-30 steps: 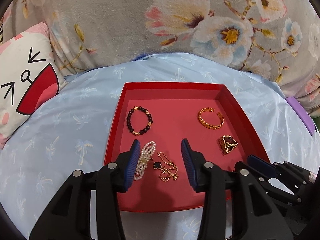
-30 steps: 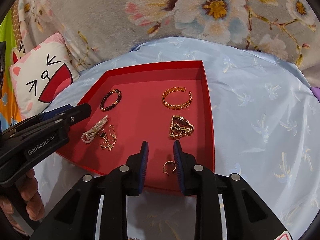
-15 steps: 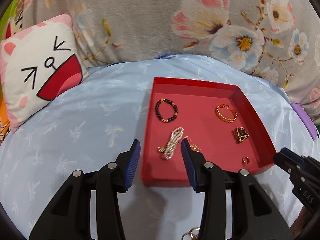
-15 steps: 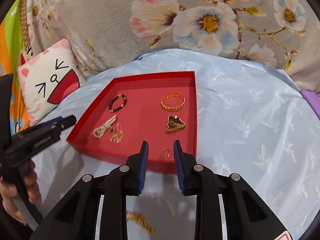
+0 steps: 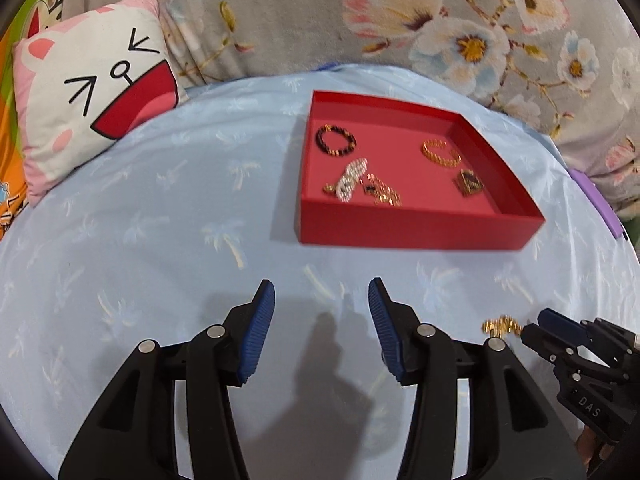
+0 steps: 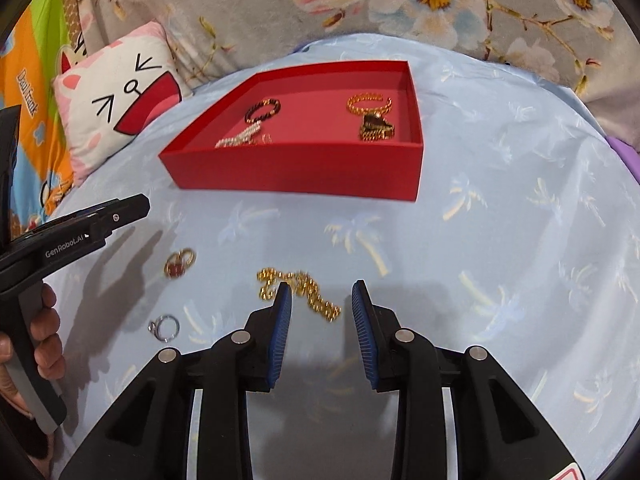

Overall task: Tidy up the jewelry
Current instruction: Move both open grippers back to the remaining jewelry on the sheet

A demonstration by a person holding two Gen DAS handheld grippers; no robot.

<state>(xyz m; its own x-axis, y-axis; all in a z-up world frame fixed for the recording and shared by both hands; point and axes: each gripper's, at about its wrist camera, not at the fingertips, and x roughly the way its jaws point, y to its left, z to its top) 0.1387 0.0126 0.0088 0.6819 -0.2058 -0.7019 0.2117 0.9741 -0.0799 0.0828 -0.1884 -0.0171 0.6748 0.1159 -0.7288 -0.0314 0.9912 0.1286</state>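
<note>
Right wrist view, left to right. Left tool (image 6: 132, 210), left edge: empty, jaws parted and just widened. Red-stone ring (image 6: 179, 263) and silver ring (image 6: 164, 327) lie lower left on the blue bedsheet (image 6: 500, 240). Gold chain (image 6: 298, 290) lies at centre. Right tool (image 6: 322, 304), lower centre: jaws apart, just widened, straddling the chain without contact. Red tray (image 6: 296, 172), upper centre, contains bracelets.

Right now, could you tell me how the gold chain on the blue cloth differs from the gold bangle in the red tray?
The gold chain lies loose and crumpled on the blue cloth, outside the red tray; the gold bangle sits inside it. The chain is a limp strand; the bangle holds a rigid open ring. Both are gold and link-textured.
</note>
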